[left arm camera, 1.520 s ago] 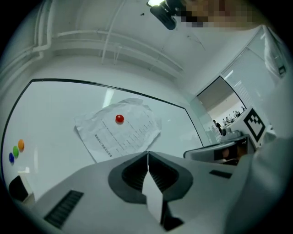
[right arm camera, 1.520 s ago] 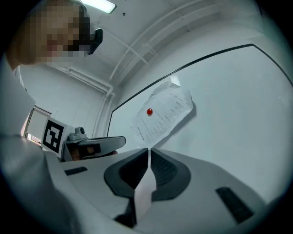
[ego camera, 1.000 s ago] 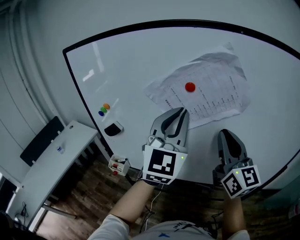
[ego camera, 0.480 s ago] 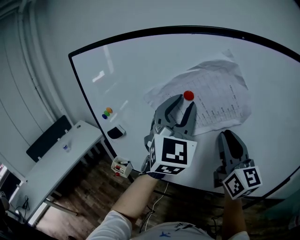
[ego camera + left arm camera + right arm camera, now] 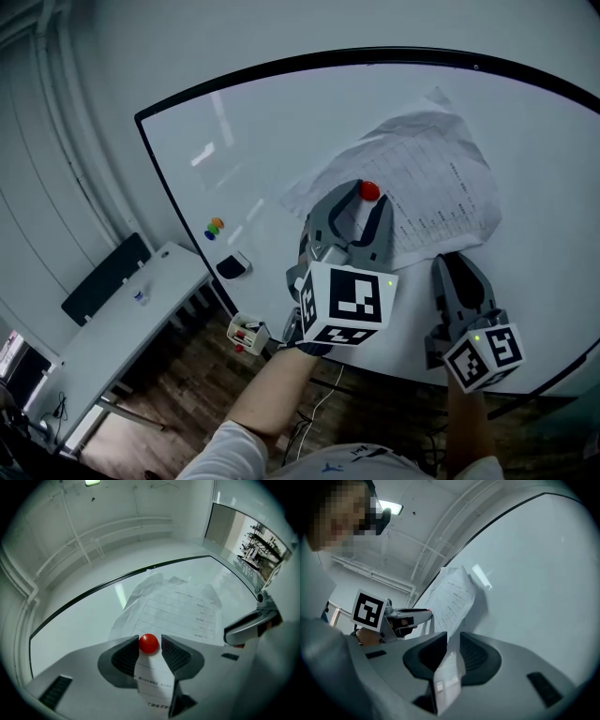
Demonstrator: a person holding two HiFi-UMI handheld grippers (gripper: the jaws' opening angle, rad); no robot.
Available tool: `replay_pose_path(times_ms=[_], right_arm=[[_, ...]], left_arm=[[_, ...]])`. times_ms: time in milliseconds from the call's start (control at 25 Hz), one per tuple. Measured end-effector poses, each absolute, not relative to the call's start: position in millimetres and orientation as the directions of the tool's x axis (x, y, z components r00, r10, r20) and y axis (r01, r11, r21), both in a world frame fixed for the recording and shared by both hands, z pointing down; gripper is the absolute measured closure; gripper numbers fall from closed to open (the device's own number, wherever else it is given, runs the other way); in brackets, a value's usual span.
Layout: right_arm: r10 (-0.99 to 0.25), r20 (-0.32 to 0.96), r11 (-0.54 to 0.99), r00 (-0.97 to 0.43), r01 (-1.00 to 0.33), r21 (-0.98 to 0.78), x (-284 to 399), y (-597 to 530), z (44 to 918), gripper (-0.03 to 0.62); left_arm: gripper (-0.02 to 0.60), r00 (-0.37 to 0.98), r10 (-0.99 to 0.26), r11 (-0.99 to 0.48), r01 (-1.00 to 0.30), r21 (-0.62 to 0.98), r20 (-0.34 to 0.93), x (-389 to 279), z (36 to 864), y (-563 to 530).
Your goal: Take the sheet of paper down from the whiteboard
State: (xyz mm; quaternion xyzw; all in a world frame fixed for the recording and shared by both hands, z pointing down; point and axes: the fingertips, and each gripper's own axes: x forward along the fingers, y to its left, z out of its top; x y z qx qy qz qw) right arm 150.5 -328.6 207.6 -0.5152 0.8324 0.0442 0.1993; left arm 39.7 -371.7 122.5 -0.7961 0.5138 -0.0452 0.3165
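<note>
A crumpled printed sheet of paper [image 5: 436, 173] hangs on the whiteboard [image 5: 262, 141], pinned by a round red magnet [image 5: 369, 190]. My left gripper [image 5: 364, 199] points at the board and its jaws are opening. The red magnet [image 5: 149, 643] sits between its pads, with the sheet [image 5: 176, 606] behind it. My right gripper [image 5: 457, 264] is at the sheet's lower right corner. In the right gripper view its jaws [image 5: 453, 644] are shut on the paper's edge [image 5: 452, 595], which runs up between them.
Small coloured magnets [image 5: 215, 227] and a black eraser [image 5: 232, 267] sit on the board's left part. A marker holder [image 5: 246, 334] hangs below its lower edge. A white table [image 5: 122, 323] stands at the lower left over a wooden floor.
My left gripper rose to the red magnet, and its jaws went from shut to open around it. The right gripper stayed at the paper's lower corner.
</note>
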Motion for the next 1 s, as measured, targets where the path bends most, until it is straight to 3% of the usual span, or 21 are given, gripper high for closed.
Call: replay_pose_path(times_ms=[400,600,1000], right_arm=[[-0.821,-0.404,0.507,-0.403,-0.841,-0.190,151.0,-330.3,197.4,0.517],[-0.821,-0.410,0.511,-0.396,-0.831,-0.220,155.1,-330.6,197.5,0.576],[-0.810,-0.400,0.535,-0.429,-0.821,-0.202,161.7,-323.7,189.5,0.580]], left_arm=[[0.439,0.465,-0.843,-0.275,-0.806,-0.525,-0.271,38.6,122.9,-371.1],[0.448,0.473,-0.833,-0.283,-0.810,-0.514,-0.287,39.5,123.9,-369.4],[0.448,0.506,-0.813,-0.349,-0.819,-0.455,-0.288,43.1,124.6,-366.0]])
